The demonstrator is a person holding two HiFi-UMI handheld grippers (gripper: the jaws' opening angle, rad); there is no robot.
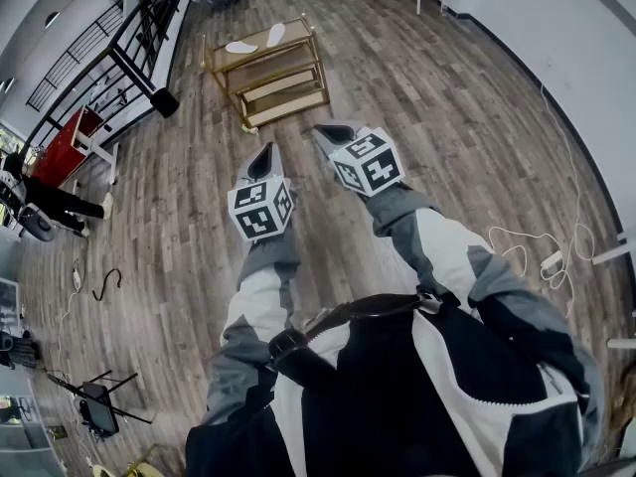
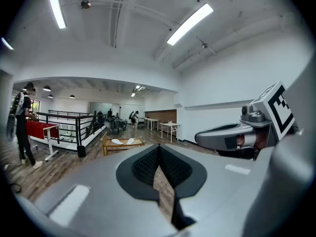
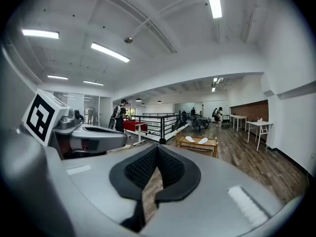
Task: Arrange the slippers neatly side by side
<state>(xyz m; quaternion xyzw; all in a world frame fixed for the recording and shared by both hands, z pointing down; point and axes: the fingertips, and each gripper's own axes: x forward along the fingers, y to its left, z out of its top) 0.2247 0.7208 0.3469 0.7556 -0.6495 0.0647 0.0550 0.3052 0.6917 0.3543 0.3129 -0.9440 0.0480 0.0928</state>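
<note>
Head view: the two slippers (image 1: 240, 47) lie on top of a wooden rack (image 1: 286, 85), well ahead across the floor.

Left gripper view: left gripper (image 2: 159, 151) pinched closed, nothing in it.

Right gripper view: right gripper (image 3: 157, 152) same, closed and empty.

Looks like the approach step. Next I'd guess walk over and open up.

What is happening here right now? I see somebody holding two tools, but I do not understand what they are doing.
A person holds the left gripper and the right gripper out in front, both shut with nothing between the jaws. They point toward a low wooden rack some way ahead. On its top shelf lie a white slipper and a second slipper, with a gap between them. Neither is touched yet, so the arranging has not begun.
</note>
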